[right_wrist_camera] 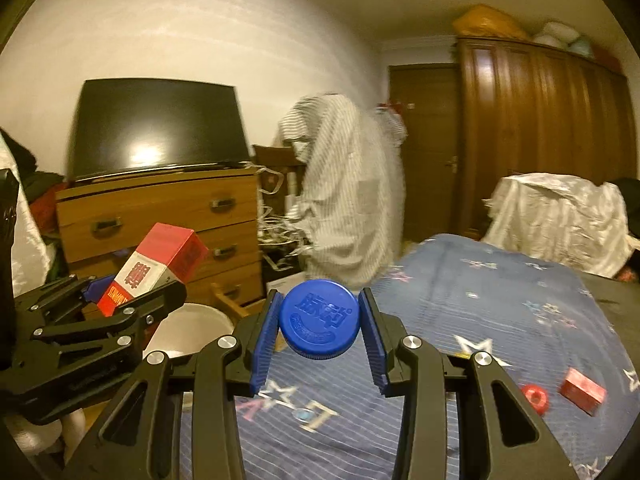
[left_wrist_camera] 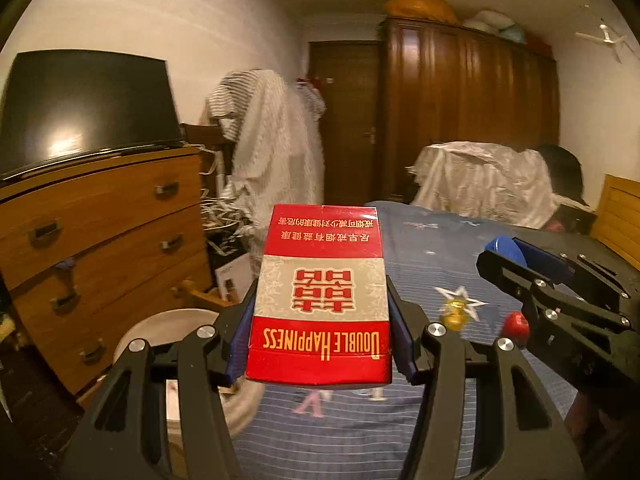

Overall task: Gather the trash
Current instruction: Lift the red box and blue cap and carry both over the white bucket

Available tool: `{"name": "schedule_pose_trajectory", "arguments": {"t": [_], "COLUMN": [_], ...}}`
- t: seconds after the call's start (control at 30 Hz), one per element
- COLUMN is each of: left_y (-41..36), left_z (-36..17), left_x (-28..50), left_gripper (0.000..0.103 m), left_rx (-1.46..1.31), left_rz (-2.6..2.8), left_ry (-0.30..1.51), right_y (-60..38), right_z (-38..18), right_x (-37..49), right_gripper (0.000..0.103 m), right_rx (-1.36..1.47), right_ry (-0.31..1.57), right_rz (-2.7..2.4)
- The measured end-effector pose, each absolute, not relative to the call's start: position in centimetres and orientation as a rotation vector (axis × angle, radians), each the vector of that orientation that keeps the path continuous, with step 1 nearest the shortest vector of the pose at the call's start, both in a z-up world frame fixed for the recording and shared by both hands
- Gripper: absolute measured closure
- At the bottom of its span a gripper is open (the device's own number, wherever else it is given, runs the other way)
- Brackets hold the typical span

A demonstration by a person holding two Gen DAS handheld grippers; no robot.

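**Both tongs loaded over the bed**

The left gripper [left_wrist_camera: 320, 320] clamps a red cigarette pack [left_wrist_camera: 320, 296] by its sides; the right gripper [right_wrist_camera: 320, 328] pinches a blue bottle cap [right_wrist_camera: 319, 319]. Both hover above the blue bedspread [right_wrist_camera: 460, 320], near a white bucket [right_wrist_camera: 188, 330] beside the bed

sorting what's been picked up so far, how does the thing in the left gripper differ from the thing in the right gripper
The left gripper holds a red and silver Double Happiness cigarette pack; the right gripper holds a blue plastic bottle cap. The pack is a tall rectangular box with printed lettering, while the cap is a flat round disc with embossed lettering. The pack fills wider-set jaws than the cap does. Both are clamped between blue pads, above the bed.
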State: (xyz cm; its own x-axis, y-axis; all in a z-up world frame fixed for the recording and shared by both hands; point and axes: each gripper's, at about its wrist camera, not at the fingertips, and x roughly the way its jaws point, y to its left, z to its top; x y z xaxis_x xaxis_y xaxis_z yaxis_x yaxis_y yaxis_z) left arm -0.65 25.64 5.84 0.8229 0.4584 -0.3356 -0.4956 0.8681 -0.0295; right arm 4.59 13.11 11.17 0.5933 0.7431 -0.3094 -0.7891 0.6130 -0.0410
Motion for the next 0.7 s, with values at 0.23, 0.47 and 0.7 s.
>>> {"name": "schedule_pose_trajectory", "arguments": {"t": [0.23, 0.47, 0.7], "left_y": [30.8, 36.2, 42.1], "left_z": [5.9, 5.2, 3.4], "left_x": [-2.6, -3.8, -3.7], "left_gripper": [0.049, 0.049, 0.049], "left_rx": [-0.144, -0.18, -0.245], "left_rz": [0.592, 0.65, 0.67], "left_ry": [0.366, 0.447, 0.576], "right_y": [21.3, 31.0, 39.5], "right_z": [11.9, 11.5, 9.3], "right_x": [3.5, 4.3, 6.9], "right_gripper": [0.062, 0.062, 0.062], "right_rx": [-0.234, -0.31, -0.394], "right_ry": [0.317, 0.441, 0.619], "right_rz": [1.003, 1.124, 1.199]}}
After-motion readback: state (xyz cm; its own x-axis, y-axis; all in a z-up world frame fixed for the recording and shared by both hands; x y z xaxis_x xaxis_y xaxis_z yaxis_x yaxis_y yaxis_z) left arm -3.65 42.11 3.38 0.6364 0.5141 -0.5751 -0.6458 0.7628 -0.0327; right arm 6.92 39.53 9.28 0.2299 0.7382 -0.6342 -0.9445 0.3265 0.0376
